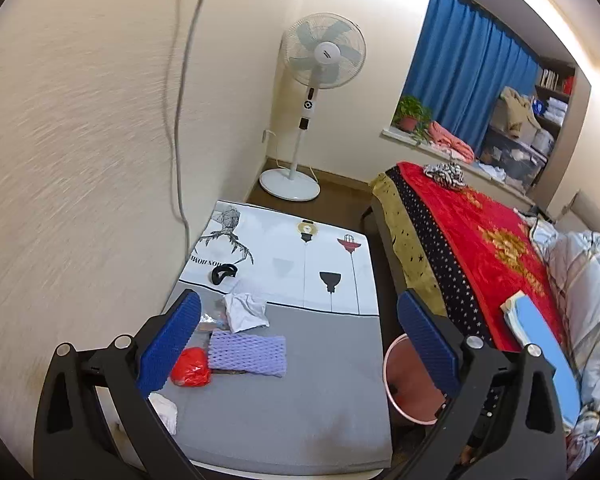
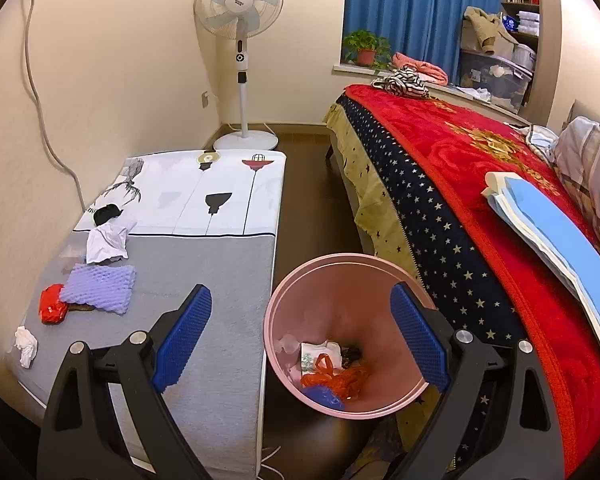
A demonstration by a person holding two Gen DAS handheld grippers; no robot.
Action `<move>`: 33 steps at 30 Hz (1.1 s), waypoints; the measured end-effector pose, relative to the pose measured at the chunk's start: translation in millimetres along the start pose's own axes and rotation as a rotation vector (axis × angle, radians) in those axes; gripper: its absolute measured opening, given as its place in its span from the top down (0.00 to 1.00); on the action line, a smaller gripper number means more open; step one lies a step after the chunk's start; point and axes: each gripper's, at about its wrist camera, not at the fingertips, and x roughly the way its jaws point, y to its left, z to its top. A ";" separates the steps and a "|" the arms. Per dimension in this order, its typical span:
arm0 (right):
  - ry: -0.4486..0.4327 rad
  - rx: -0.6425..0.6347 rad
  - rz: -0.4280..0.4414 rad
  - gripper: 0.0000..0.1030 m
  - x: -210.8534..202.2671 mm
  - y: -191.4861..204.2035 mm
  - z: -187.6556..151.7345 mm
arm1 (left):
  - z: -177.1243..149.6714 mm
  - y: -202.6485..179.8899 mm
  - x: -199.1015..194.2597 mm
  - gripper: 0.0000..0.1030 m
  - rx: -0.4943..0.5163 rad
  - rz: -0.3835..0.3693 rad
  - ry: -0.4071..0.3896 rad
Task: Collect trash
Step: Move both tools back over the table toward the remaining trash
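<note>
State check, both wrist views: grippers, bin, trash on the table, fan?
left hand-held gripper: open, empty
right hand-held gripper: open, empty, above the bin
pink bin: upright, partly filled
purple foam net: flat on table
red wrapper: crumpled
white paper: crumpled
fan: blades sharp, apparently off

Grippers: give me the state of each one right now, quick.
Left gripper: open, holding nothing, above the grey table.
Right gripper: open, holding nothing, above the pink trash bin.

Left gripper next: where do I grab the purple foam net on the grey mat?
Take the purple foam net by its free right edge, coming down from above. It lies flat, and its left end touches the red wrapper, so jaws there might catch both.
</note>
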 end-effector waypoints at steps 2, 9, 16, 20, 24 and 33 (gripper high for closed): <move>-0.001 0.005 0.010 0.13 1.5 1.2 1.1 | 1.6 3.9 -1.2 0.07 0.002 0.022 -0.015; -0.035 0.023 0.099 0.10 1.2 19.3 6.1 | 3.5 17.4 10.4 0.07 -0.019 0.029 0.002; -0.029 -0.090 0.258 0.09 37.2 87.0 13.7 | -0.4 44.6 30.0 0.07 -0.024 0.084 -0.010; -0.068 -0.122 0.315 0.09 73.6 130.7 14.1 | -8.8 69.9 52.3 0.07 -0.031 0.183 -0.025; -0.064 -0.125 0.348 0.09 116.9 168.6 7.7 | -21.7 89.9 82.3 0.07 -0.034 0.246 -0.023; 0.004 -0.177 0.349 0.10 181.6 216.7 -9.1 | -33.0 114.5 112.3 0.07 -0.053 0.320 -0.070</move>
